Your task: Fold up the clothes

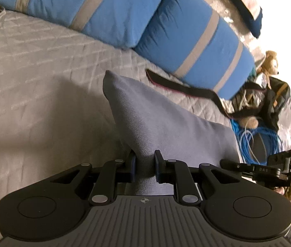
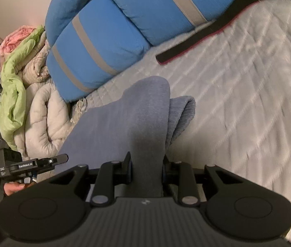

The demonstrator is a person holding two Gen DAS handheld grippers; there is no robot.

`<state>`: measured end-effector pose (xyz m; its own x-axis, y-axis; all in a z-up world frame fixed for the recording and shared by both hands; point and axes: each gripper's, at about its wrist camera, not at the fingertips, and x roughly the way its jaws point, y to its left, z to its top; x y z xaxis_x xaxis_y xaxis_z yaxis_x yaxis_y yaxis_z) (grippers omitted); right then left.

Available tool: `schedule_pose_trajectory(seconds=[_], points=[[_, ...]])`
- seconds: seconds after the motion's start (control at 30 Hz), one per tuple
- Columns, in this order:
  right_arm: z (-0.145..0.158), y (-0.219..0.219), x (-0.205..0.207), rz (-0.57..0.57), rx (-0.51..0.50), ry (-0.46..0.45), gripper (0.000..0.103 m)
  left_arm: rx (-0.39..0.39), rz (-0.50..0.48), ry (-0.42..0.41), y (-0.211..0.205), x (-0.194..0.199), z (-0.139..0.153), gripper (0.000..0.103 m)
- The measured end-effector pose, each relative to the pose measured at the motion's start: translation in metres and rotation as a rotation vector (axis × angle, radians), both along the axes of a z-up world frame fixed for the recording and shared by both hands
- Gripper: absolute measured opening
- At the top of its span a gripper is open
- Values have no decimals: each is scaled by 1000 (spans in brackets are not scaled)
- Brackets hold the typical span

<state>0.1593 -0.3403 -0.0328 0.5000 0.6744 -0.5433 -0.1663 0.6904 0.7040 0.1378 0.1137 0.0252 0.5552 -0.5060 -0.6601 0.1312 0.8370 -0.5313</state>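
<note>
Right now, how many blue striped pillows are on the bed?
2. One pillow lies at the far left along the head of the bed; the other pillow lies right beside it, touching, its end over a dark strap. More may be hidden outside the view.

Grey-blue garment (image 1: 166,123), blue grey-striped pillows (image 1: 186,47).

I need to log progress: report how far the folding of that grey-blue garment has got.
Done: nothing looks finished; no folded pile is visible on the quilted bedspread.
In hand: the left gripper and the right gripper each clamp the grey-blue garment, lifted off the bed, one doubled-over layer hanging beside the right grip.
Left: laying it down, completing the folds, releasing.
</note>
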Motion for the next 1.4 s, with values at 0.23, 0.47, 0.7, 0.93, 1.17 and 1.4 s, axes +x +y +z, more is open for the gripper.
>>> schedule_pose_trajectory(seconds=[0.23,0.47,0.7,0.93,1.17,1.4], points=[[8,14,49,4,-19,-3,27,-3,35,1,7,39,1,16],[20,18,83,-5,-58,-40,27,-12,66,3,10,80,1,16],[19,23,125,-17,-58,-40,27,-14,101,-1,12,113,2,16],[8,29,156,-16,-76,-27,27,-2,121,14,14,137,-8,16],[-10,36,173,-35,-142,42,42,92,200,54,16,155,-29,29],[-22,20,167,-85,-119,69,78,62,241,95,32,144,-43,62]])
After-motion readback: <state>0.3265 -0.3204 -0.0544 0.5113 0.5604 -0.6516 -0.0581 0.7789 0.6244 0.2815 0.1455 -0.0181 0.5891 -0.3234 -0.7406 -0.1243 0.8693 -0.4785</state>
